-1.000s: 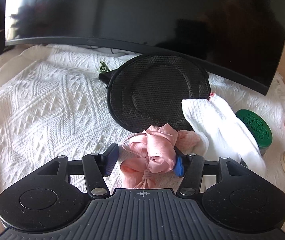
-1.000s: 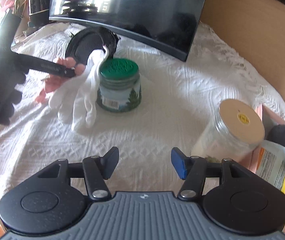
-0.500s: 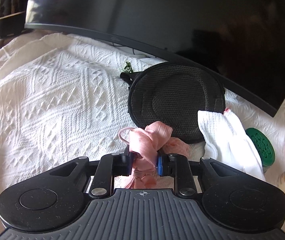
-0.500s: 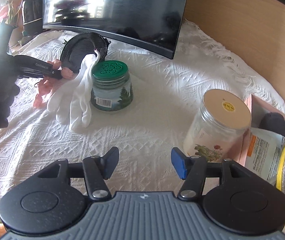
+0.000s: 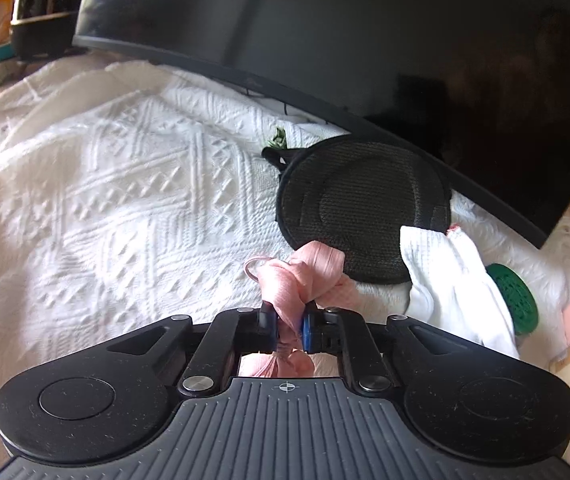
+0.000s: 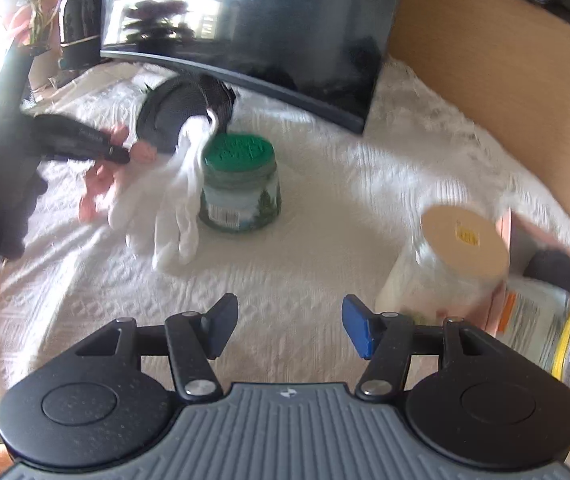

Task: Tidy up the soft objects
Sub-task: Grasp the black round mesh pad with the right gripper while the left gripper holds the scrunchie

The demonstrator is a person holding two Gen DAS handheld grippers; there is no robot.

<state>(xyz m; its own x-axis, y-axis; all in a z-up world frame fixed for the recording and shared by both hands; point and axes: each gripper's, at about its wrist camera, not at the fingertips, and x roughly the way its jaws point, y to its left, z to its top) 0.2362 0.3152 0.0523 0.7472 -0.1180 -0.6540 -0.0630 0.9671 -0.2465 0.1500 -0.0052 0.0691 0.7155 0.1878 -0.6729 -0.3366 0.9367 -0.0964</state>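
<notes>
My left gripper (image 5: 287, 326) is shut on a bunched pink cloth (image 5: 299, 280), which bulges above and below the pads. In the right wrist view the same gripper (image 6: 123, 156) shows at the left, held by a black-gloved hand, with the pink cloth (image 6: 99, 184) hanging from it. A white glove (image 5: 453, 280) lies just right of it, draped against a green-lidded jar (image 6: 239, 184). Behind lies a round black mesh pad (image 5: 365, 208). My right gripper (image 6: 285, 330) is open over bare white bedspread, nothing between its fingers.
A large dark monitor (image 5: 365, 40) stands behind the pad. A clear jar with a tan lid (image 6: 461, 248) sits right of my right gripper, with a pink box of packets (image 6: 541, 308) beyond. A wooden wall (image 6: 505, 80) bounds the right. White textured bedspread (image 5: 125, 200) spreads left.
The left gripper's jaws closed from wide apart onto the pink cloth and lifted it slightly while swinging left. The right gripper stayed open; its view shifted a little.
</notes>
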